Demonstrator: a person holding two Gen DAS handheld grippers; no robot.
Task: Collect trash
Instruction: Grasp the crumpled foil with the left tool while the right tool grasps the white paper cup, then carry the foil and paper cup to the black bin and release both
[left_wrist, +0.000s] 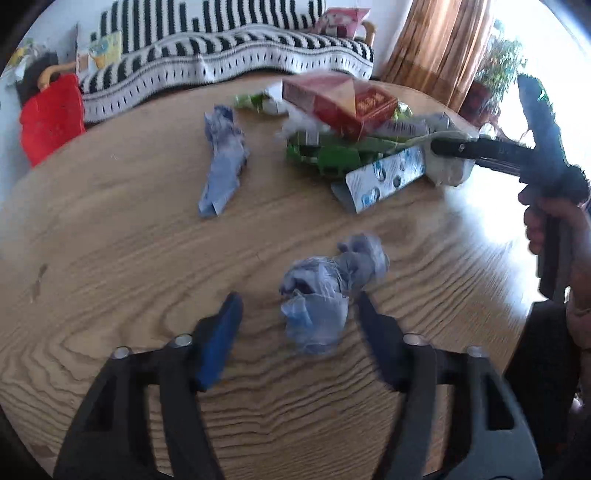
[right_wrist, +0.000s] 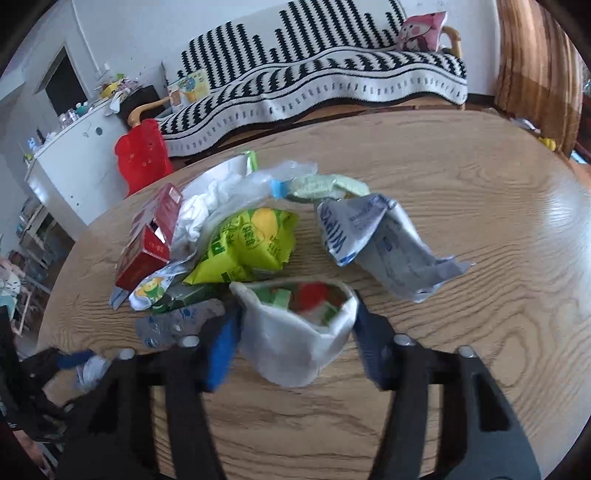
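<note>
Crumpled blue wrapper (left_wrist: 325, 295) sits between left gripper (left_wrist: 299, 306) fingers, untouched.
Right gripper (right_wrist: 295, 314) clamps white cup (right_wrist: 299, 332); left should centre before squeezing.

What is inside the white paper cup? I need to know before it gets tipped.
The white paper cup holds green and red scraps near its rim. Whatever lies beneath them is covered.

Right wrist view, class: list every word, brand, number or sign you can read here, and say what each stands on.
"Wipes", read sideways: on the crumpled white and blue wipes packet.
Green characters on the yellow-green snack bag: too blurred to read.
Gold print on the red carton: too small to read.
Print on the blister pack: unreadable.
</note>
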